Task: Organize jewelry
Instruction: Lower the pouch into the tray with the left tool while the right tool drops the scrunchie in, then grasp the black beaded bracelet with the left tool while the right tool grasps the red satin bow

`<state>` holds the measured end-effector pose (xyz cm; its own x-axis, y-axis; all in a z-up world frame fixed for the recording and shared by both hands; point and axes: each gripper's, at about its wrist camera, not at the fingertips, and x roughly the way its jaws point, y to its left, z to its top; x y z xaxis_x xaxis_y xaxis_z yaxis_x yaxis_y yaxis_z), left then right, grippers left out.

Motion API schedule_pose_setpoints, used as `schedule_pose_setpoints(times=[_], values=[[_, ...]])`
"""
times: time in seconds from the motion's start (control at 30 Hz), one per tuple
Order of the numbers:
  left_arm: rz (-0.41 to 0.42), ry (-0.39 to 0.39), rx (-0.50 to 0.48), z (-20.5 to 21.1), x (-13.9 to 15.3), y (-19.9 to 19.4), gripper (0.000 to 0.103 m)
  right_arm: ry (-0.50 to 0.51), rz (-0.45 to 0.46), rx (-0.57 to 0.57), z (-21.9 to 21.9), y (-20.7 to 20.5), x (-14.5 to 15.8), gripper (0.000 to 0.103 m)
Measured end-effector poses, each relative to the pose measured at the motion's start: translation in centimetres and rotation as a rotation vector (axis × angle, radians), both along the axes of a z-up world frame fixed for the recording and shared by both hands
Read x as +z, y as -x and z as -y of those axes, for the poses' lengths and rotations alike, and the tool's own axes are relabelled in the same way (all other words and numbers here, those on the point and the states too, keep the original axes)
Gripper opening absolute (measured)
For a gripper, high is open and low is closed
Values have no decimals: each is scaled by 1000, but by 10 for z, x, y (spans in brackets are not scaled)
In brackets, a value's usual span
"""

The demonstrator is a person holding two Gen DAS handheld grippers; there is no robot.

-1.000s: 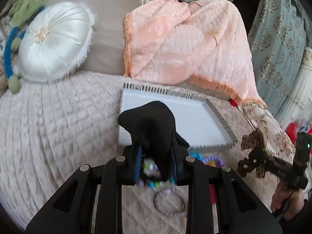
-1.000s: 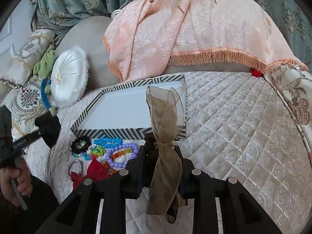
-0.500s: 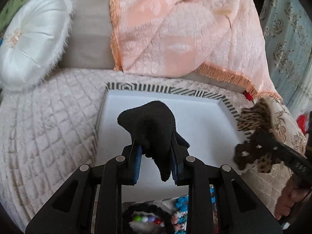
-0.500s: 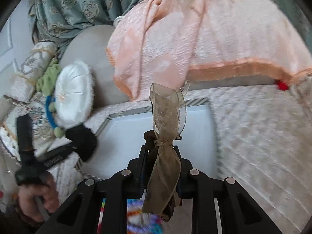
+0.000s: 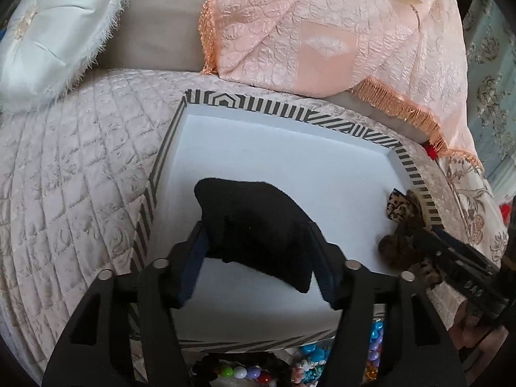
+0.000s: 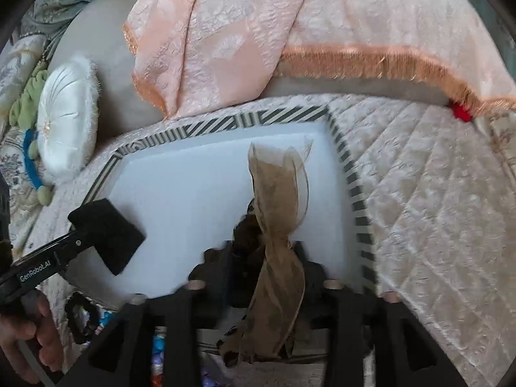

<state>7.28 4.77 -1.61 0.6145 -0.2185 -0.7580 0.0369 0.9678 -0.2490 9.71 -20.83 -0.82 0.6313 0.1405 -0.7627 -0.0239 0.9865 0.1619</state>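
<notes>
A white tray with a striped rim lies on the quilted bed. Above its near half, the jaws of my left gripper are opening, and a black velvet hair piece lies loose between the blue pads. The jaws of my right gripper are opening over the tray's right side. A sheer brown ribbon bow with a leopard-print part stands loose between its fingers. The left wrist view shows that bow at the tray's right rim.
A heap of bright bead bracelets and a black scrunchie lie just in front of the tray. A pink fringed blanket and a white round cushion sit behind it. A person's hand holds the left gripper's handle.
Both grippers moved forward from the bracelet heap to over the tray and sank toward it. Both pairs of jaws have spread wide, and the black piece has widened between the left pads.
</notes>
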Motion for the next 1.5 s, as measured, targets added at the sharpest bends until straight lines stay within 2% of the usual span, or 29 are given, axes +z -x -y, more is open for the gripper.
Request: schedule_pose_setpoints(times=[0.13,0.3,0.43,0.57,0.67,0.77,0.87,0.93,1.03,1.1,1.13,1.17,1.27,1.3,1.37,1.5], values=[[23,-34,5,0,3,2,63,-76,45,-37,16,3,7,65],[61,-62,12,-5,14,10,64,-60,118,-50,19,15,22,65],[81,-28,21,-21,23,27,64,-66,136,-80,27,31,31,65],[90,-30,18,-36,28,54,64,-69,114,-97,42,56,33,65],[96,-36,-11,-43,30,72,64,-63,103,-61,45,80,35,65],[64,-28,-35,-45,23,90,64,-41,62,-25,37,105,29,65],[30,-24,-61,-39,14,107,64,-27,-14,6,27,124,14,65],[30,-69,-94,-27,10,110,64,-15,-42,11,24,136,7,65],[38,-84,-143,-14,6,106,62,-14,-73,4,23,148,-2,65],[28,-100,-167,-7,1,101,46,-12,-90,-1,23,153,-8,66],[4,-104,-183,-4,-4,98,30,-8,-95,-3,24,154,-10,66],[-25,-109,-192,-2,-9,95,19,-5,-98,-4,24,155,-11,66],[-47,-115,-188,-4,-15,94,13,-2,-102,-4,27,156,-13,66],[-45,-112,-184,-5,-14,94,7,-2,-101,-5,27,156,-13,66],[-33,-97,-179,-8,-11,97,3,-5,-99,-7,28,156,-13,66],[48,-74,-195,-9,6,112,2,-46,-45,26,24,158,-2,66]])
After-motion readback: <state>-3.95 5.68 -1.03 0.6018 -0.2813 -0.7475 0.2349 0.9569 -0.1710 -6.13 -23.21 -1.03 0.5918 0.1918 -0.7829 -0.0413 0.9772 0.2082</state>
